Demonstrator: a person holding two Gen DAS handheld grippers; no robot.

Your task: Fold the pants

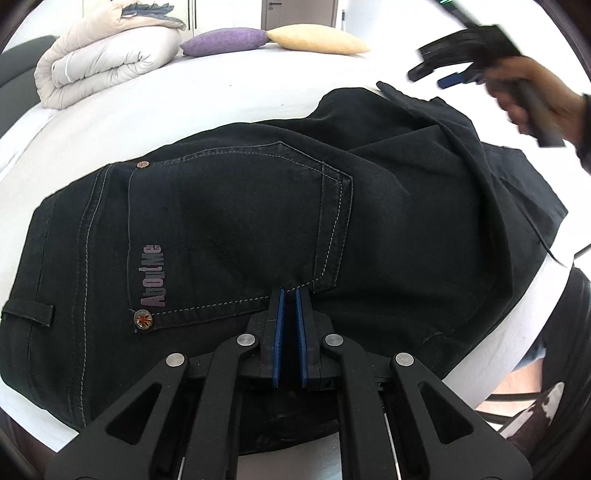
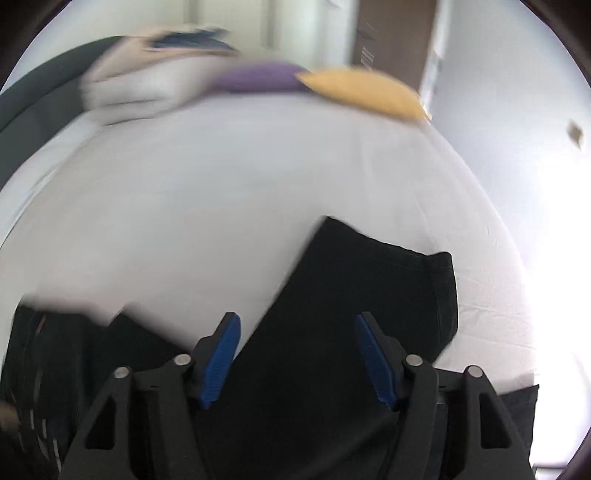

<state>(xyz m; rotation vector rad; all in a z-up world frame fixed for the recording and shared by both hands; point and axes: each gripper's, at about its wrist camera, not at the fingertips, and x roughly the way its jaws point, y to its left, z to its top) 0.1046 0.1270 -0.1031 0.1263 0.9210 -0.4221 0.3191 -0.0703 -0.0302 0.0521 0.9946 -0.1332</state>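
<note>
Black jeans lie on the white bed, back pocket with an "AboutMe" print facing up. Their legs are folded back over the seat at the right. My left gripper is shut, its blue pads close together with the tips down on the cloth at the pocket's lower seam; I see no fold pinched between them. A hand holds my right gripper, blurred, in the air past the jeans' far right corner. In the right wrist view the right gripper is open above the folded leg end, with nothing between its pads.
A rolled cream duvet lies at the bed's far left. A purple pillow and a yellow pillow lie at the head. The bed's near edge drops to the floor at the right. A door stands behind.
</note>
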